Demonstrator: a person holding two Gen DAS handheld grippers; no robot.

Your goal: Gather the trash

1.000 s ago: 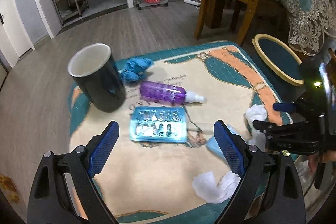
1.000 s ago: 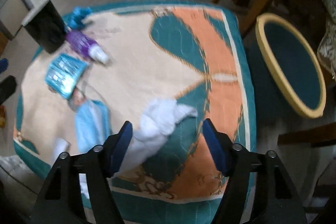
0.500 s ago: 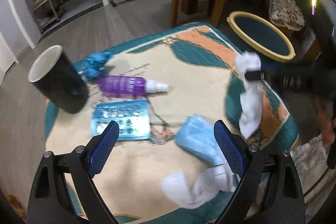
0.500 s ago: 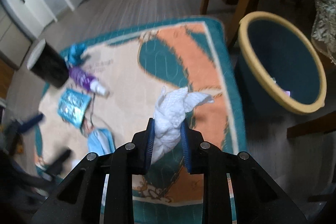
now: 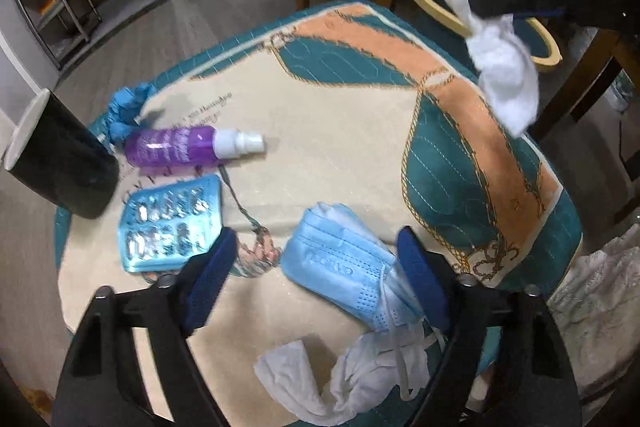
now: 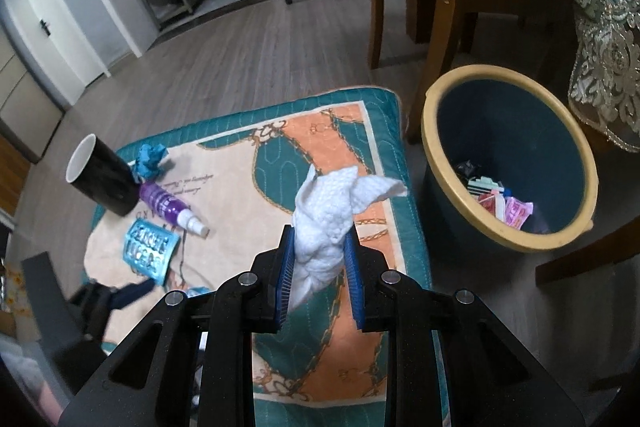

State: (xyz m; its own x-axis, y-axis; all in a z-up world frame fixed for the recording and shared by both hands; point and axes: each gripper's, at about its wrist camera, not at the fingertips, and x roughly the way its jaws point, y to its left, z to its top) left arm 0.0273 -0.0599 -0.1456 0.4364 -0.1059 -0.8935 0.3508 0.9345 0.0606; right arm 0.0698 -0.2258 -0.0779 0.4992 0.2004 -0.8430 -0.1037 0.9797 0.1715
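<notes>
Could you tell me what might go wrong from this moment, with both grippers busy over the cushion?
1. The crumpled white tissue is pinched low in the right gripper, with most of it loose above the fingers; it might slip out before reaching the yellow-rimmed teal bin.
2. The left gripper is closing around the pale blue face mask, whose ear loop trails onto the second white tissue; both might lift together or snag.

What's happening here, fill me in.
A person is clearing trash off a patterned mat with two handheld grippers. The right gripper is shut on a crumpled white tissue, lifted off the mat near the bin. The left gripper is closing around a blue face mask. Another tissue remains.
</notes>
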